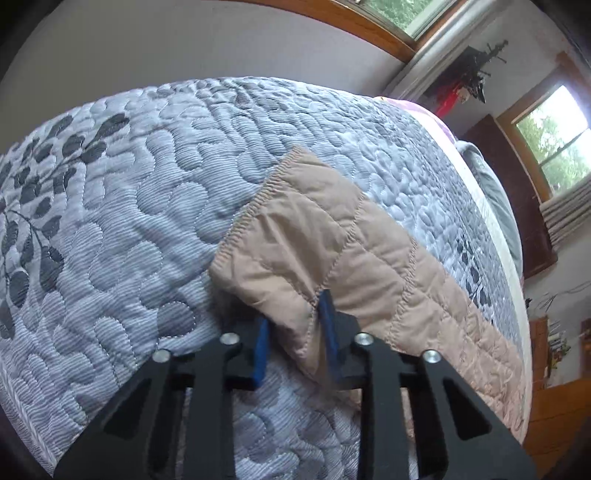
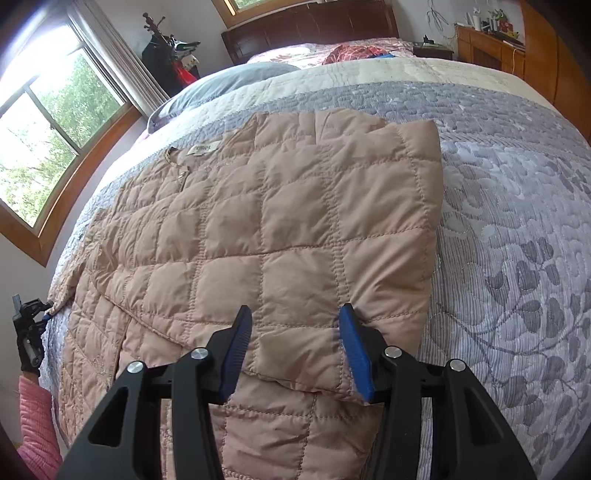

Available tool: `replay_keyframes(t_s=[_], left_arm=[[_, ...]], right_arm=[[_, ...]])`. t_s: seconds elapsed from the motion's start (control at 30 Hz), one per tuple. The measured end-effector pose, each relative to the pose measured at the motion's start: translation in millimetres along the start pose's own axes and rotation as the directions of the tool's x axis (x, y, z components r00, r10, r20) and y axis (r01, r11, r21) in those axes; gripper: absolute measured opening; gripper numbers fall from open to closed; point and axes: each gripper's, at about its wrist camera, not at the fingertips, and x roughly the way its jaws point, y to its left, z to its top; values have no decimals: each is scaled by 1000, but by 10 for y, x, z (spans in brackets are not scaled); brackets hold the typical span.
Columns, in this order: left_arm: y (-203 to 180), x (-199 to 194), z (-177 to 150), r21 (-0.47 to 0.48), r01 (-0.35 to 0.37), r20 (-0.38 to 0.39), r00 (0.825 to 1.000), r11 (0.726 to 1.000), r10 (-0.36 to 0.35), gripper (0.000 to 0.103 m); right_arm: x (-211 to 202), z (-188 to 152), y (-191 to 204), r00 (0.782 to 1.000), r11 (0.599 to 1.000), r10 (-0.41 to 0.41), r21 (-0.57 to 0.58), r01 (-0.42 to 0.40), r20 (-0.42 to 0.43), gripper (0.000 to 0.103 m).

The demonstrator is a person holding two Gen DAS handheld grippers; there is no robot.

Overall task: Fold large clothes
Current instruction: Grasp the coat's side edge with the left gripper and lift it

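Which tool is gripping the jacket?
The left tool: its pads pinch the jacket sleeve near the cuff. The right tool just straddles the folded edge, open.

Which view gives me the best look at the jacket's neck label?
Right wrist view: the neck label shows on the spread tan jacket. The left wrist view shows only a sleeve end, no label.

jacket (image 2: 280, 221): tan quilted cloth, soft sheen, stitched in squares, lightly creased
sleeve cuff (image 1: 258, 206): same tan cloth, ribbed stitched hem
bedspread (image 2: 517, 229): grey-lilac quilted cloth, matt, ribbed weave, leaf pattern
left gripper (image 1: 295, 339): matt black plastic arms, shiny metal rivets
right gripper (image 2: 295, 354): same black plastic; blue ridged pads (image 2: 354, 350)
window frame (image 2: 66, 192): varnished wood
headboard (image 2: 314, 26): dark glossy wood
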Motion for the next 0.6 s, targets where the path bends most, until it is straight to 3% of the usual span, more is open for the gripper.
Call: replay_keyframes(t_s=[0.17, 0.43, 0.6], left_arm=[[73, 45, -46, -3, 48, 17, 999, 999, -48, 9], [-29, 0, -68, 32, 37, 54, 998, 999, -38, 3], [-258, -345, -127, 70, 119, 147, 981, 990, -128, 2]], right_arm=[[61, -4, 15, 1000, 1000, -21, -7, 21, -11, 50], [124, -23, 54, 999, 998, -47, -38, 47, -4, 50], [-52, 12, -6, 1000, 1000, 12, 6, -12, 17, 52]])
